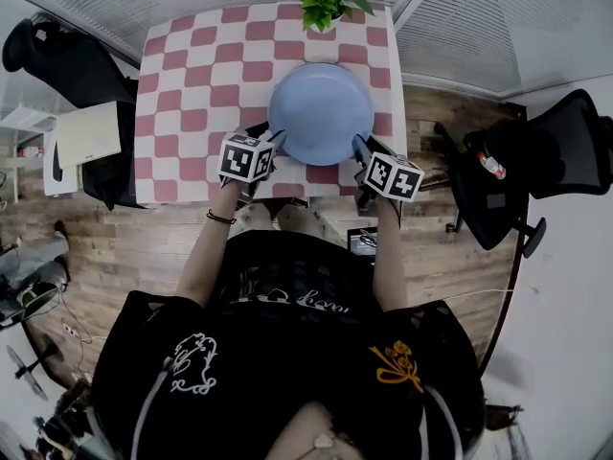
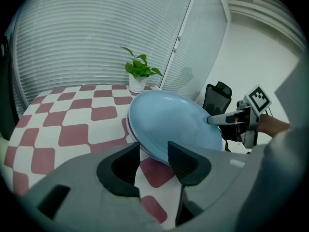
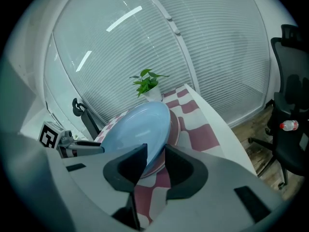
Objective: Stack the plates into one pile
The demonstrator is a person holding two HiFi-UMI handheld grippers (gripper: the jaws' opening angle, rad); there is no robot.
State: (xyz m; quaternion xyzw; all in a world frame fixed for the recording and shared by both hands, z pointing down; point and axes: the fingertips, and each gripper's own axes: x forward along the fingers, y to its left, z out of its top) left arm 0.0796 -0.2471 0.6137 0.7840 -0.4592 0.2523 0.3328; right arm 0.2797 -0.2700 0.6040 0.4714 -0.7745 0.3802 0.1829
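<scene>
At centre of the head view, over the near half of the checkered worktop (image 1: 192, 94) — blue plate (image 1: 320, 113), round, so no long axis to line up on. Flanked by both tongs: left tongs (image 2: 153, 159) on the lower-left rim, right tongs (image 3: 154, 158) on the lower-right rim, equally near, neither hand favoured. Both clamped on that rim, with the edge pinched between the pads in each gripper view and the right bite narrower than the left. Directly under the blue one, a pink-rimmed plate (image 3: 175, 124), nested and touching. Can't tell if also caught in the left bite, nor if resting on the worktop or hanging just above. Forearms stretched forward side by side, tongs pitched down and angled inward toward each other, marker cubes facing up. Reads as a two-handed carry or set-down — needs both sides kept level to avoid a slide toward the potted plant (image 1: 324, 3) at the far edge.
</scene>
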